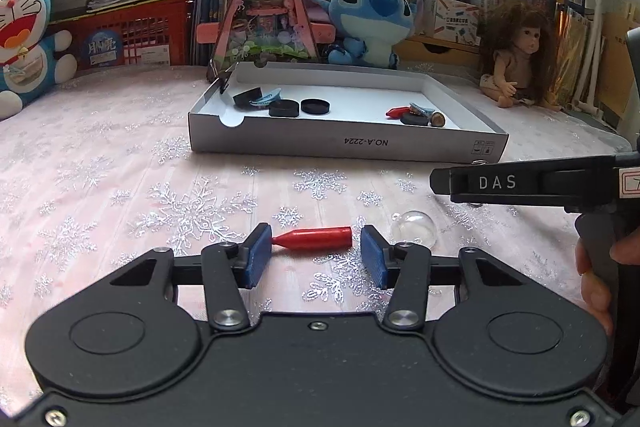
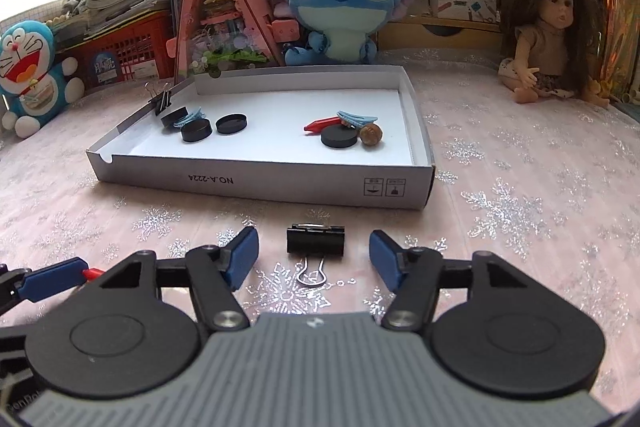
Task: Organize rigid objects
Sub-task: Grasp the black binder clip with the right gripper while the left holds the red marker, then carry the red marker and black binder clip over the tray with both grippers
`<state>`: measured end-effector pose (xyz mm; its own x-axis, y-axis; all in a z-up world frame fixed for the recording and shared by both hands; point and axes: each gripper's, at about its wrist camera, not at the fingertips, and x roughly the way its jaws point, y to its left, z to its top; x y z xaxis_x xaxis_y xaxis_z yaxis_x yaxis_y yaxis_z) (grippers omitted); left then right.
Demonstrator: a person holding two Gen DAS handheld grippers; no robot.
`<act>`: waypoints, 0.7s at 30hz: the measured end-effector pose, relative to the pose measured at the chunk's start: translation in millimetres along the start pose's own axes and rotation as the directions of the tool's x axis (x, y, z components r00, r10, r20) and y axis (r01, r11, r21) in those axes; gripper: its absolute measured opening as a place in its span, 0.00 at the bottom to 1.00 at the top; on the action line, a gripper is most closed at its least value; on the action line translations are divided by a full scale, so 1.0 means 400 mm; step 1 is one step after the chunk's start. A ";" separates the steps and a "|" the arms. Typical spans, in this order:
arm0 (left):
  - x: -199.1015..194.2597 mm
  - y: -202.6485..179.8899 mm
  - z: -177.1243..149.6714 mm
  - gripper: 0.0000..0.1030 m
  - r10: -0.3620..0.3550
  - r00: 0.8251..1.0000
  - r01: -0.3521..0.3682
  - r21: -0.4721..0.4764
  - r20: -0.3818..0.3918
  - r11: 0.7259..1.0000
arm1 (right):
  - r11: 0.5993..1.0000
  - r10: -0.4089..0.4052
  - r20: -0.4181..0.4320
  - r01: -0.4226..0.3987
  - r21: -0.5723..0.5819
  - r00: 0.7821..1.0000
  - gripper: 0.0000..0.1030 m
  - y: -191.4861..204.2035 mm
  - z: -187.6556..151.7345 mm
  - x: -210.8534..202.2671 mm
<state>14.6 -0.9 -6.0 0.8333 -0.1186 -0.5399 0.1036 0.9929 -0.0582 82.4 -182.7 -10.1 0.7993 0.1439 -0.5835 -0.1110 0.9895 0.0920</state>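
Between each gripper's parted fingers: left (image 1: 316,253) red crayon (image 1: 314,238), right (image 2: 314,257) binder clip (image 2: 316,240).

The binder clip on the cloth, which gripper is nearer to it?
Right. The binder clip lies between the right gripper's open jaws; the left gripper sits off to its left, around the red crayon.

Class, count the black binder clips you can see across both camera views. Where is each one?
2. One binder clip lies on the tablecloth between the open right gripper fingers. The other clip is clamped on the tray's far left corner. Others may be hidden.
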 end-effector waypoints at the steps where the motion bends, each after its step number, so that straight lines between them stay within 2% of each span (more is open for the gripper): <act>1: 0.002 -0.004 0.000 0.41 0.009 1.000 -0.009 0.006 0.002 1.000 | 1.000 -0.001 -0.003 0.001 0.003 1.000 0.58 0.002 -0.002 0.002; 5: 0.004 -0.008 0.000 0.40 0.012 1.000 -0.012 0.005 0.001 1.000 | 1.000 -0.022 0.012 0.022 -0.015 1.000 0.35 0.015 -0.008 0.001; 12: 0.008 0.004 0.013 0.40 0.022 1.000 -0.022 -0.006 -0.004 1.000 | 1.000 0.012 0.021 -0.013 0.019 1.000 0.35 -0.012 -0.011 -0.010; 21: 0.012 0.009 0.033 0.40 0.029 1.000 -0.029 -0.007 0.008 1.000 | 1.000 0.001 0.048 -0.001 -0.003 0.999 0.35 -0.024 -0.017 -0.032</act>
<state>26.0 2.1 2.2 0.8405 -0.0897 -0.5343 0.0756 0.9960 -0.0483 68.9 -194.0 -9.0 0.8267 0.1447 -0.5437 -0.1135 0.9894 0.0907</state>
